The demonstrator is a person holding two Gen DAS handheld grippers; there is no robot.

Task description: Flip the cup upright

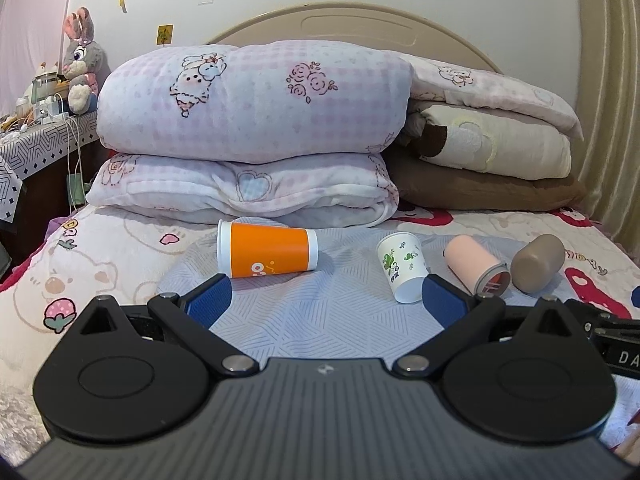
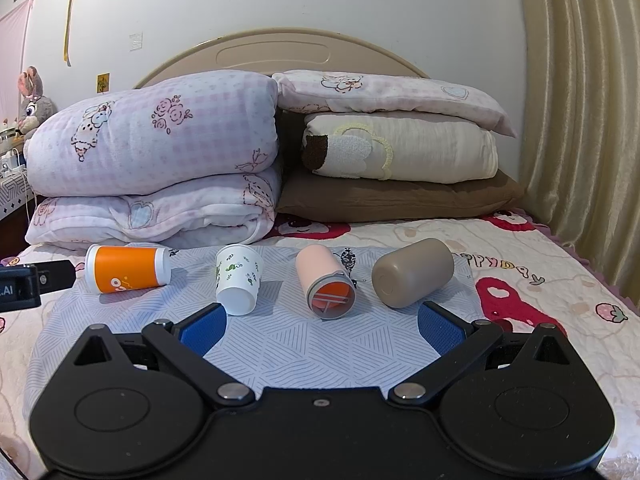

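4 cups lie on their sides in a row across the middle of the frame, on a pale patterned mat spread over the bed; none is upright, so the task is judged not yet started. From left to right in the right wrist view: orange cup, white paper cup with a leaf print, pink cup with its open end toward the camera, and brown cup. The cups are near each other but apart, which leaves room for fingers to enter around each body. The left gripper is empty with its fingers spread wide, short of the orange cup and white paper cup. The right gripper is likewise empty and wide, short of the pink and brown cups. The soft bedding is judged likely to yield under a set-down cup, so tipping is a risk. Folded quilts and pillows stack against the headboard in the upper centre; a curtain hangs at the right edge and a plush rabbit sits at upper left.
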